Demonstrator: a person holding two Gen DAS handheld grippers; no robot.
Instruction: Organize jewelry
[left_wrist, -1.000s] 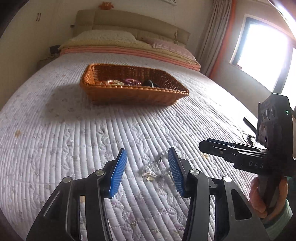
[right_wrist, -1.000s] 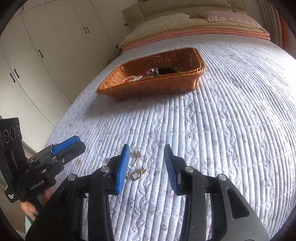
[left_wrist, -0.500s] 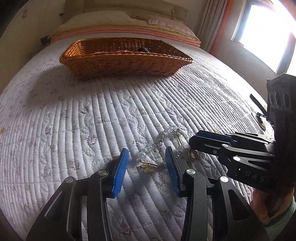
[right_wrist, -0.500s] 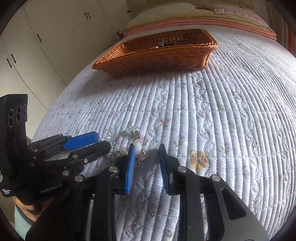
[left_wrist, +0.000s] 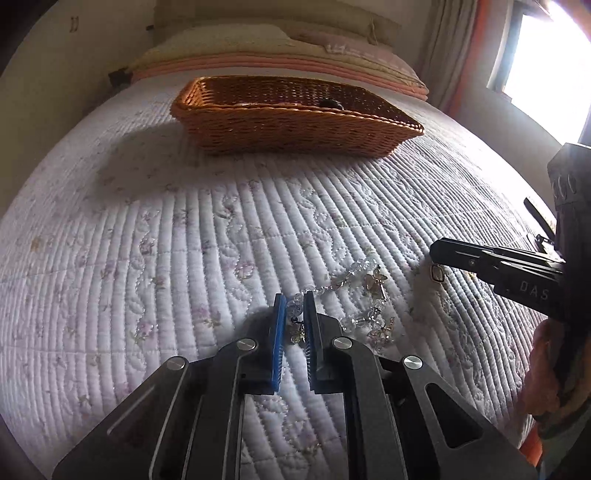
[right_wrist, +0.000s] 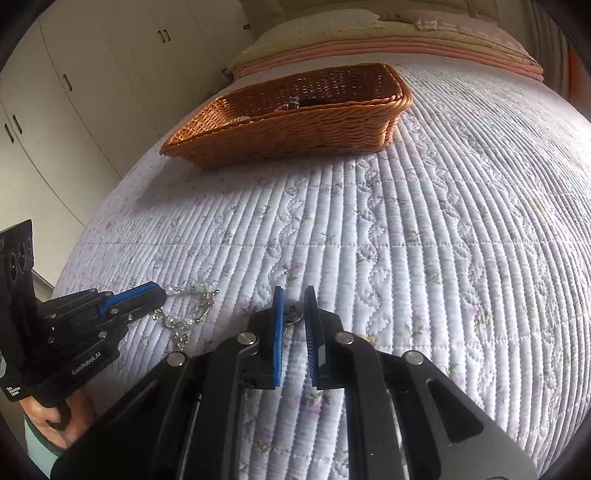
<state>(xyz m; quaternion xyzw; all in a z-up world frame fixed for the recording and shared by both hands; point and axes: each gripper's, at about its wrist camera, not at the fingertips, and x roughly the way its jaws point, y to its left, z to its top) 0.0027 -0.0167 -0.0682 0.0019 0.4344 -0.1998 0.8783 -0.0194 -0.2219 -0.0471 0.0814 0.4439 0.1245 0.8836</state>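
Your left gripper (left_wrist: 294, 312) is closing, its blue pads around a clear bead of the crystal bracelet (left_wrist: 360, 291), which lies coiled on the quilted bedspread (left_wrist: 166, 258); just right of it, your right gripper (right_wrist: 293, 308) has clamped together on a small gold ring-like piece (right_wrist: 295, 314); the wicker basket (right_wrist: 295, 136) sits well beyond both, toward the pillows.
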